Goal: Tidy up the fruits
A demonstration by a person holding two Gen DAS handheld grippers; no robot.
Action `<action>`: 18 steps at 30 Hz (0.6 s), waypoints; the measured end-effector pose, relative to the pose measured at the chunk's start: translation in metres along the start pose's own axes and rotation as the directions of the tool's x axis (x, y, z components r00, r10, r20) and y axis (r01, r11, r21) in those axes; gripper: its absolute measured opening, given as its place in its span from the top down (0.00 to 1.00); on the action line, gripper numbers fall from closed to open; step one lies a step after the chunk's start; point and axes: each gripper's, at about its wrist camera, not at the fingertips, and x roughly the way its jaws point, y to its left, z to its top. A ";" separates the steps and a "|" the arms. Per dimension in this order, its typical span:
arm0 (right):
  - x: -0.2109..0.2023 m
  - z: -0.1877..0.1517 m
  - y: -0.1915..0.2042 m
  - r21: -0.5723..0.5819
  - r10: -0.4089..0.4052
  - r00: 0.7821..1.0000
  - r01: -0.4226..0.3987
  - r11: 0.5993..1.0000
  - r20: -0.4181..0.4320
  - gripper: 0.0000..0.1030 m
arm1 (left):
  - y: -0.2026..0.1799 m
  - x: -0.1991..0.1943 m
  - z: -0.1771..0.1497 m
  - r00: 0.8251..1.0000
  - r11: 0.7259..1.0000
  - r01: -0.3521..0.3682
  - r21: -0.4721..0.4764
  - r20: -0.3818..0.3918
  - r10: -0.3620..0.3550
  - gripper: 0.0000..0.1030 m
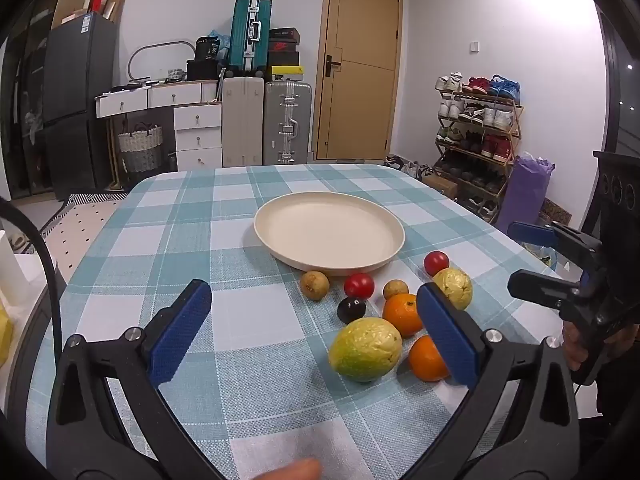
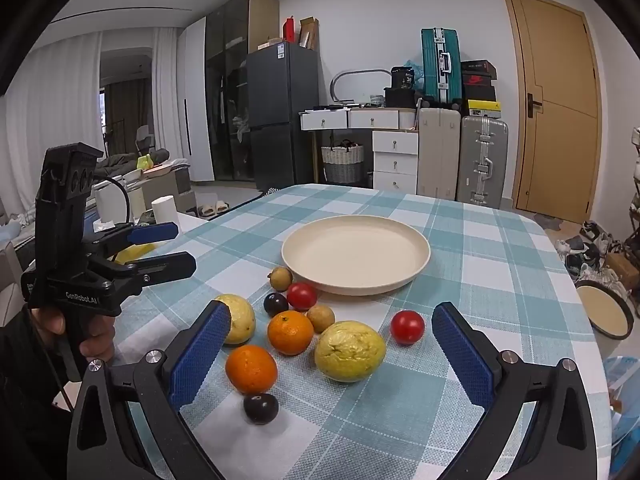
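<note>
I see two oranges [image 2: 290,332], glossy and bright, and two red tomatoes [image 2: 407,327]. The cream plate [image 2: 416,240] sits bare. My left gripper [image 1: 316,332] and right gripper [image 2: 332,350] both hold their jaws wide, gripping nothing.

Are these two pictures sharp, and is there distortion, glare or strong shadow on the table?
Left wrist view: mostly sharp; fisheye bends the door and the table edge; dark corners; a blurred fingertip at the bottom. Right wrist view: also sharp, the same curving; soft shadows under the fruits, such as the near orange; no strong glare on the plate.
</note>
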 end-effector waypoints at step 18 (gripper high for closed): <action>0.004 -0.003 -0.002 -0.001 -0.013 1.000 0.013 1.000 -0.020 0.00 | 0.000 0.000 0.000 1.000 1.000 -0.002 0.002 0.007 0.002 0.01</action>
